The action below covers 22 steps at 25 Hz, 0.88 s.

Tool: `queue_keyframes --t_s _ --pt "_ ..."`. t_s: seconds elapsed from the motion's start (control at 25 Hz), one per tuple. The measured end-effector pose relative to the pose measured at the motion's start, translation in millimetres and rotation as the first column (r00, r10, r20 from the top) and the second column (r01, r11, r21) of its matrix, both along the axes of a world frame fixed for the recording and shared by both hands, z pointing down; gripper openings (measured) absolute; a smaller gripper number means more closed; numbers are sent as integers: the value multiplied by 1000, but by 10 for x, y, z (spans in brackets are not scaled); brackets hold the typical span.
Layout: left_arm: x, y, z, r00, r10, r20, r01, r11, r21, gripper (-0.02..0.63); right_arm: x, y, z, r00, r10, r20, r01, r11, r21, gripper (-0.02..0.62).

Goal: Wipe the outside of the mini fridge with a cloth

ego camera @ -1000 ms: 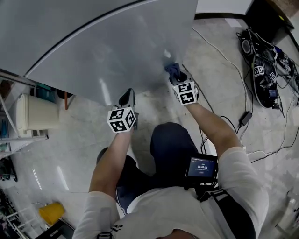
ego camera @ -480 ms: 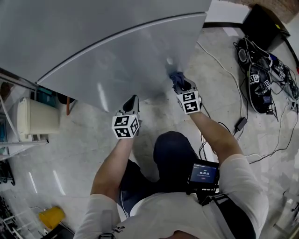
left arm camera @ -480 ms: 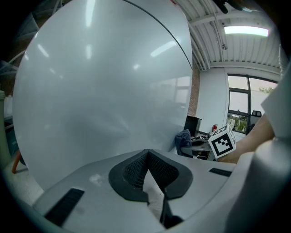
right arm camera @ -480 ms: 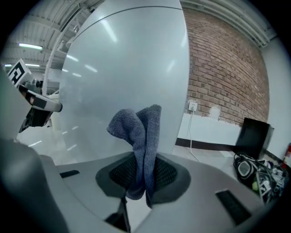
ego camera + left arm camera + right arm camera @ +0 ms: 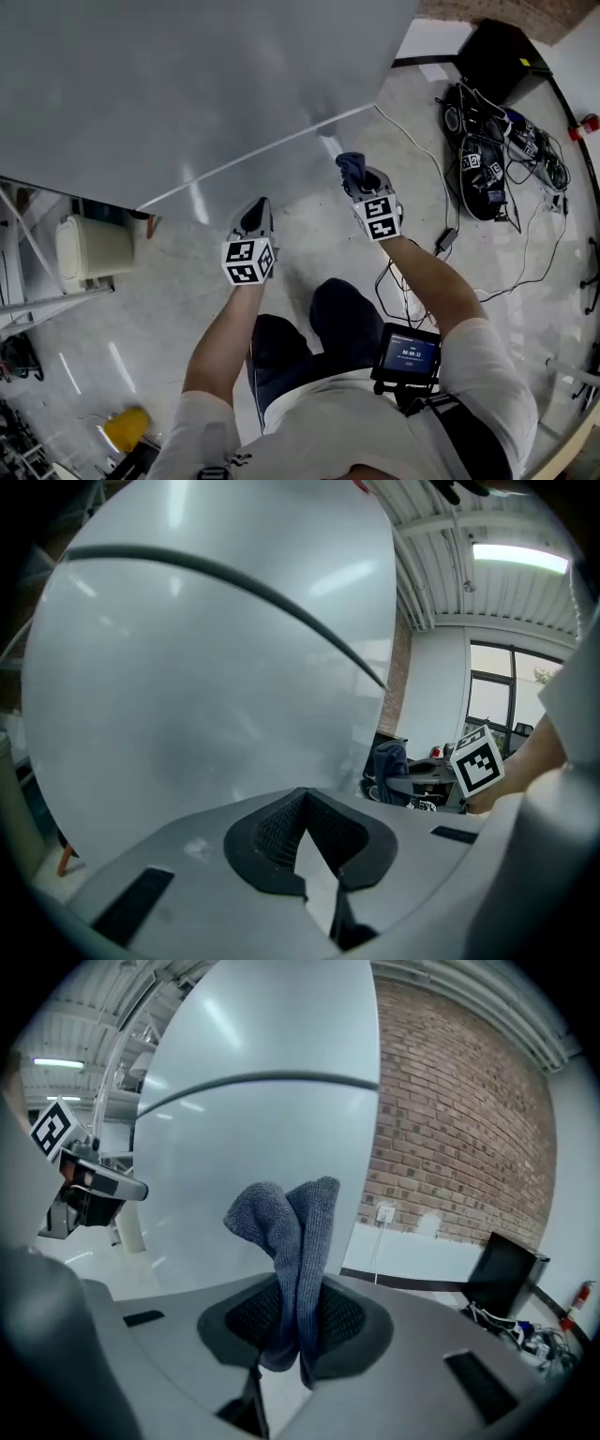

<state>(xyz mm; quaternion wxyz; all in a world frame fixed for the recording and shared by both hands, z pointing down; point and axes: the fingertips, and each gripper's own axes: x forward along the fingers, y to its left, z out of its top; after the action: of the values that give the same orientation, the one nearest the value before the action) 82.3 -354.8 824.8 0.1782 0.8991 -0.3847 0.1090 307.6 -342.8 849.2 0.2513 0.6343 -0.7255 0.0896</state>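
Simply grey fridge [image 5: 187, 84], glossy floor [image 5: 141, 267].

mini fridge [image 5: 187, 84]: cut off top, left | yellow object [image 5: 127, 427]: blurred

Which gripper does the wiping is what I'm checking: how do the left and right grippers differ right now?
The right gripper is shut on a folded blue-grey cloth; the left gripper is shut on nothing. The right gripper reaches further forward than the left gripper. Both point at the mini fridge.
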Motion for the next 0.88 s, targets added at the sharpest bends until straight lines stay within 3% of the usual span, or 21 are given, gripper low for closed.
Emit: queue_keyframes --t_s 0.44,0.64,0.88 --pt "64 84 -2273 999 25 -22 -24 999 43 0 -115 131 -2467 999 -11 30 8 997 80 83" --pt "-74 132 -3238 999 23 -35 -20 996 87 0 -195 223 -3485 999 -5 34 1 992 124 83" --pt "-371 247 -4186 996 -6 -85 18 989 147 0 -452 408 -4617 997 -32 68 14 970 244 83"
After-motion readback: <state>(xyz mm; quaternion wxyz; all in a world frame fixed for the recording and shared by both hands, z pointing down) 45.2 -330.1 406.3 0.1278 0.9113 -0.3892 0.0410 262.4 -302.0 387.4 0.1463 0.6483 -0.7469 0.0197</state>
